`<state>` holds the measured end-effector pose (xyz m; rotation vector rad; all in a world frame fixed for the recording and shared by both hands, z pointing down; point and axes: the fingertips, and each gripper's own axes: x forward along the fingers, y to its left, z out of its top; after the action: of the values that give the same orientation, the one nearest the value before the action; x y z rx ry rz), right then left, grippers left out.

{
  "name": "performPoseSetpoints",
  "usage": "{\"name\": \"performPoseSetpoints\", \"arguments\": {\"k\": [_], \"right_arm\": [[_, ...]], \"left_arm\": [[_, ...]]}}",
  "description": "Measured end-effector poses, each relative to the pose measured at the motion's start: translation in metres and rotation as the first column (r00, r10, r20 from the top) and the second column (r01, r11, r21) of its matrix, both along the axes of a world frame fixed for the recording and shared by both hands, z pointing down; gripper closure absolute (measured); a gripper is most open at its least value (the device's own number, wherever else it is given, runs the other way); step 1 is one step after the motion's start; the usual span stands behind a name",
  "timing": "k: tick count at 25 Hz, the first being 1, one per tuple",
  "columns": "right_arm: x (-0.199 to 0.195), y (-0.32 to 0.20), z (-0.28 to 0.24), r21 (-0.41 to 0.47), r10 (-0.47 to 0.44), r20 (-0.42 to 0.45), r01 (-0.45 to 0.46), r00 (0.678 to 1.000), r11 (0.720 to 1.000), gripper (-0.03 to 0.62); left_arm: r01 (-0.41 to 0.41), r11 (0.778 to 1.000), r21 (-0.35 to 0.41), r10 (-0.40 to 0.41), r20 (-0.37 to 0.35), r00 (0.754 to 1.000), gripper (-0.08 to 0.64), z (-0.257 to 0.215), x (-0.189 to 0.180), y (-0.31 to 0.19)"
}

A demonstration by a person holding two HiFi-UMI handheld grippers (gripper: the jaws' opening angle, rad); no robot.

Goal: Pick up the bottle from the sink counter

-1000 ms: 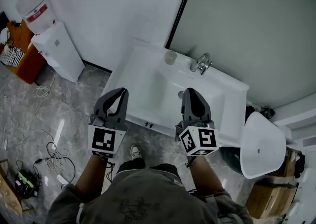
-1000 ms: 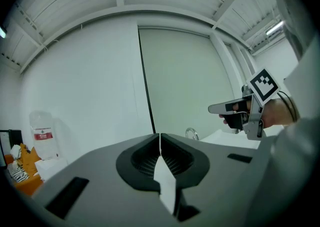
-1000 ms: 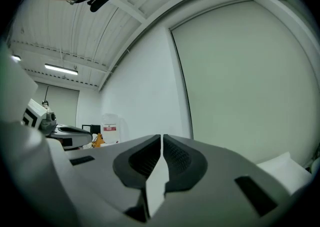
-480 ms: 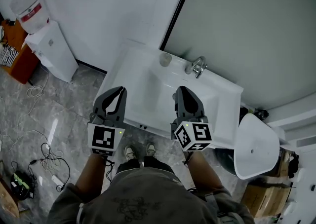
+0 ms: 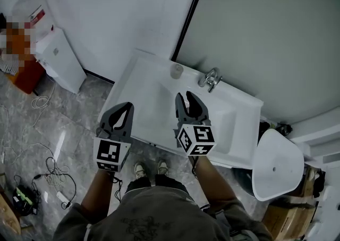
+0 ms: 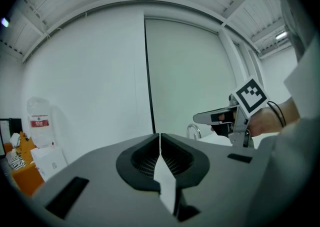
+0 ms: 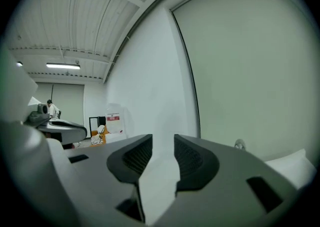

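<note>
Bottle (image 5: pixel 176 70) sits on the sink counter (image 5: pixel 123 82) at the back edge, just left of the faucet (image 5: pixel 211 78), a bit above the frame's middle in the head view. Left gripper (image 5: pixel 127 106) hangs over the counter's front edge, lower left of center, jaws closed together on nothing. Right gripper (image 5: pixel 184 96) is over the basin, below the bottle and not touching it; its jaws are opening, narrow gap so far, nothing between them.

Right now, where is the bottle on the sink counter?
In the head view, the bottle stands at the back edge of the sink counter, near the wall, just left of the faucet.
</note>
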<state>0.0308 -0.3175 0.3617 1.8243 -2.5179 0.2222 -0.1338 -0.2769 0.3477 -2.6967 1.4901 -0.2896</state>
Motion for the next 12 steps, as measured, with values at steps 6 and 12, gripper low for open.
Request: {"name": "performPoseSetpoints", "arguments": {"k": [6,12], "right_arm": [[0.018,-0.052,0.025,-0.018,0.096,0.023,-0.096,0.995,0.995,0.348],[0.038,-0.108,0.058,-0.014,0.177,-0.005,-0.177,0.984,0.984,0.327]], "left_arm": [[0.007,1.000,0.014,-0.008,0.037,0.999,0.537,0.002,0.010,-0.023],[0.017,0.999,0.045,-0.020,0.063,0.998,0.537,0.001,0.017,-0.057]]}}
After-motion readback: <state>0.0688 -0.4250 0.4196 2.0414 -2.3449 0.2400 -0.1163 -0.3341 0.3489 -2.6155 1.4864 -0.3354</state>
